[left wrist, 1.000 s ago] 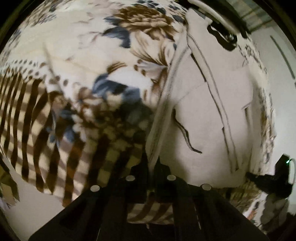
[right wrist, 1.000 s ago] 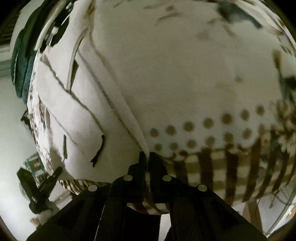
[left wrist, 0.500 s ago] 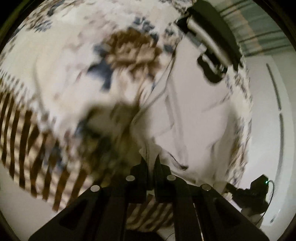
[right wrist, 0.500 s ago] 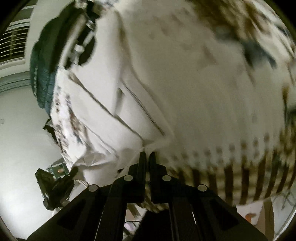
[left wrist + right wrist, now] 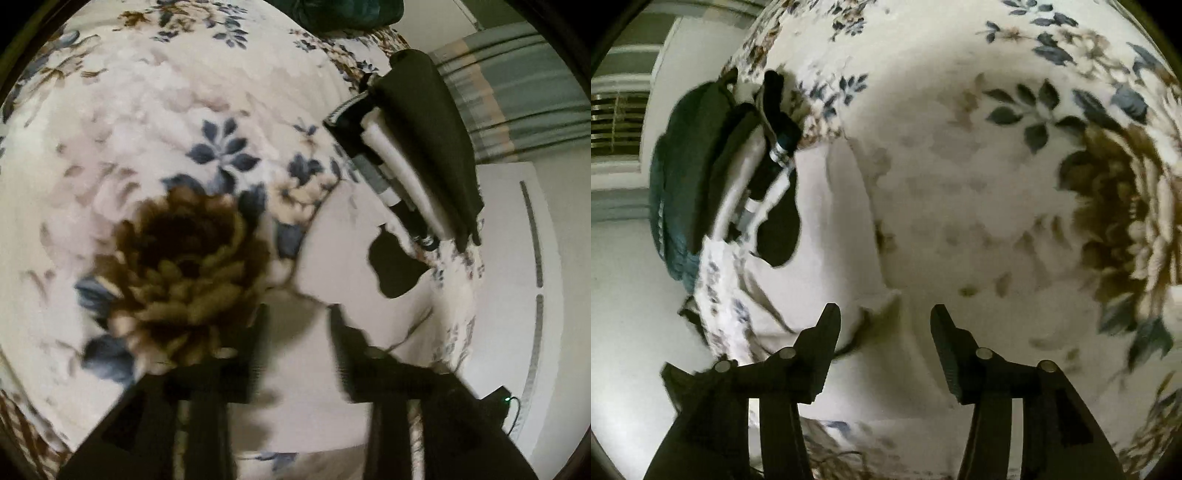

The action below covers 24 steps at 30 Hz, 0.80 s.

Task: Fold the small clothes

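A pale cream garment (image 5: 343,258) lies folded on the floral blanket (image 5: 147,122). In the left wrist view my left gripper (image 5: 295,321) is open just above the garment's near edge, its jaws apart and holding nothing. In the right wrist view the same garment (image 5: 834,236) lies flat, with a corner between the jaws of my right gripper (image 5: 884,321), which is open and empty. A black shape (image 5: 395,266) rests on the garment's far end; it also shows in the right wrist view (image 5: 781,232).
A stack of folded dark and white clothes (image 5: 417,162) sits at the blanket's far edge, also in the right wrist view (image 5: 738,166) beside a teal knit item (image 5: 670,206). A white wall (image 5: 517,295) and a striped curtain (image 5: 517,88) lie beyond the bed.
Both grippers were shut on the garment's edge and carried it forward over itself. Now both have opened and let it go, and the garment lies folded on the blanket.
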Each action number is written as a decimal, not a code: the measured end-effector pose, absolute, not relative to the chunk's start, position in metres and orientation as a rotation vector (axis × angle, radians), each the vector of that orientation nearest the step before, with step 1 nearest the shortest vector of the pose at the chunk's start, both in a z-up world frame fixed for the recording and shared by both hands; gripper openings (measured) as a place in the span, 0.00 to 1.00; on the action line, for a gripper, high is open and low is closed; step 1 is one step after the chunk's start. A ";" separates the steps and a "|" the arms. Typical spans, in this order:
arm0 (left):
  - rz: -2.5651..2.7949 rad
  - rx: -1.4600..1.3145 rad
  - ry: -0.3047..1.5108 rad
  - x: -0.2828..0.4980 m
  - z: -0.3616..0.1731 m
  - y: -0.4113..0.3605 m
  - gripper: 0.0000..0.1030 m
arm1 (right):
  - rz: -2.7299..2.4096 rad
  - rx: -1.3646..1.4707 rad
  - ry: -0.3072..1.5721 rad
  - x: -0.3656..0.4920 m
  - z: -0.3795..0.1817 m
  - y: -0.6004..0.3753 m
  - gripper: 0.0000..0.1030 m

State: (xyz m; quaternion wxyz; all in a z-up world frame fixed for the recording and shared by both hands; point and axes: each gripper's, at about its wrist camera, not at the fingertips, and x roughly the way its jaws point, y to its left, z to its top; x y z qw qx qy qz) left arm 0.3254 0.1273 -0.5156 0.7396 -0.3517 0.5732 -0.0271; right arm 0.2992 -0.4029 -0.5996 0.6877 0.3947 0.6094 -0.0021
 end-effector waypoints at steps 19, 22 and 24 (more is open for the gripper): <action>-0.173 -0.481 1.312 0.367 -0.561 0.086 0.02 | -0.239 0.692 1.441 0.301 -0.633 -0.368 0.03; -0.193 -0.486 1.370 0.377 -0.564 0.087 0.04 | -0.245 0.687 1.490 0.305 -0.636 -0.365 0.06; -0.211 -0.493 1.396 0.382 -0.556 0.088 0.07 | -0.237 0.642 1.495 0.317 -0.624 -0.362 0.19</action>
